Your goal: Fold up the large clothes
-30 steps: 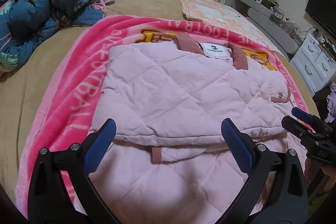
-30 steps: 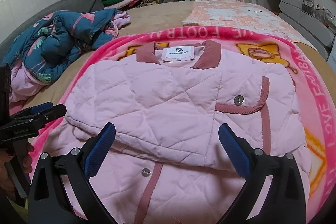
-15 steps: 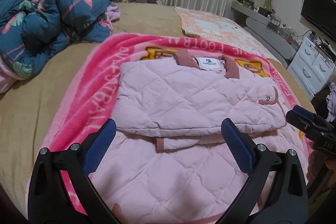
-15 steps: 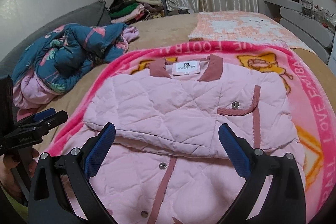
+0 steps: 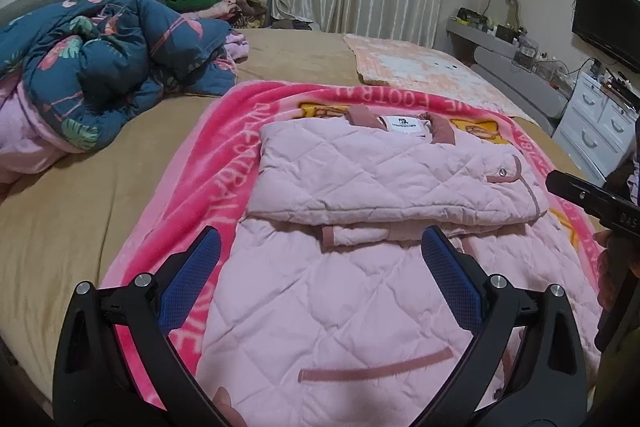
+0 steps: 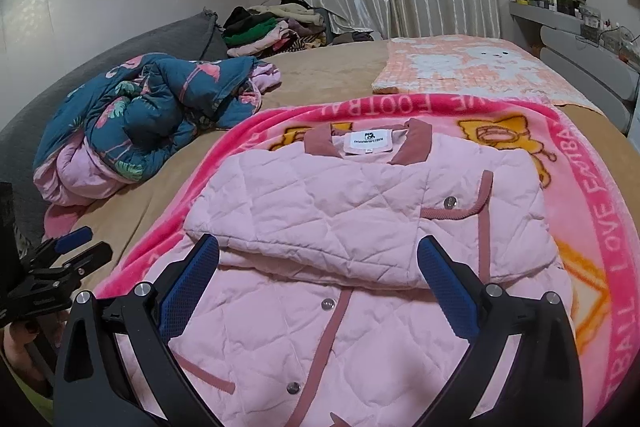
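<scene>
Grippers first: the left gripper [image 5: 320, 287] has its blue pads spread wide and holds nothing, just hanging over the near half of the pink quilted jacket [image 5: 372, 227]. Same deal with the right gripper [image 6: 320, 287], jaws wide apart, empty, over the jacket's buttoned front. From the right wrist view you can also spot the left one off at the left edge, gripped by a hand [image 6: 20, 347], clear of the fabric.

The jacket lies flat on a bright pink blanket [image 6: 592, 211] spread on the bed [image 5: 80, 219]. Its far half looks folded over itself into a neat rectangular block, with the collar and white label [image 6: 366, 143] at the far end and a cuff poking out under the fold. The near half is still laid out flat, snap buttons along the darker pink placket.

Room-wise, bare tan bed runs along the left of the blanket. A crumpled blue flamingo quilt [image 5: 92, 67] sits well apart at far left, and a peach blanket [image 6: 476, 71] lies beyond the collar.
</scene>
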The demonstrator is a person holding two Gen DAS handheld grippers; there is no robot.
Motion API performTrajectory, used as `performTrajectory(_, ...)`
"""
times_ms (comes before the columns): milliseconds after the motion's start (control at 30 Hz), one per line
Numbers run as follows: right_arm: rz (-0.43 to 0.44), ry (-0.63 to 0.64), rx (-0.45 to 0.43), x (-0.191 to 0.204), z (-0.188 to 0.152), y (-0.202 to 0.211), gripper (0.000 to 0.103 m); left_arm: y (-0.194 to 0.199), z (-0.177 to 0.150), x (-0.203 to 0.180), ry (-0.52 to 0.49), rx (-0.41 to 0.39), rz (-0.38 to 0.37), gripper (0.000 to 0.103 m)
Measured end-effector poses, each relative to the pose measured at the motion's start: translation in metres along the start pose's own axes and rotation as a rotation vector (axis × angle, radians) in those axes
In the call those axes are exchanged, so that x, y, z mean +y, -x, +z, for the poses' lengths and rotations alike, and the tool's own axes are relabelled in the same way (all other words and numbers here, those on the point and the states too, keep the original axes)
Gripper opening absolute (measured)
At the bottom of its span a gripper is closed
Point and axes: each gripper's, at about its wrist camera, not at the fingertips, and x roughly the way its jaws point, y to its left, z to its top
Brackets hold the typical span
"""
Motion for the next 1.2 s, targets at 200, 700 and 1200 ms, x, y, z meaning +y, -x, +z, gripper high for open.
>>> performTrajectory(200, 0.007, -0.012, -0.007, -0.001, -0.007, 0.009, 0.099, 0.010, -0.014, 0.004, 0.017, 0.002, -0.005, 0.094)
performTrajectory(700, 0.006, 0.003, 0.004, -0.003, -0.029, 0.032, 0.099, 0.030, -0.042, -0.001, 0.003, 0.008, 0.011, 0.094)
performTrajectory(1200, 0.013, 0.033, 0.002, 0.004, -0.048, 0.055, 0.099, 0.048, -0.062, -0.006, -0.020, 0.013, 0.026, 0.094)
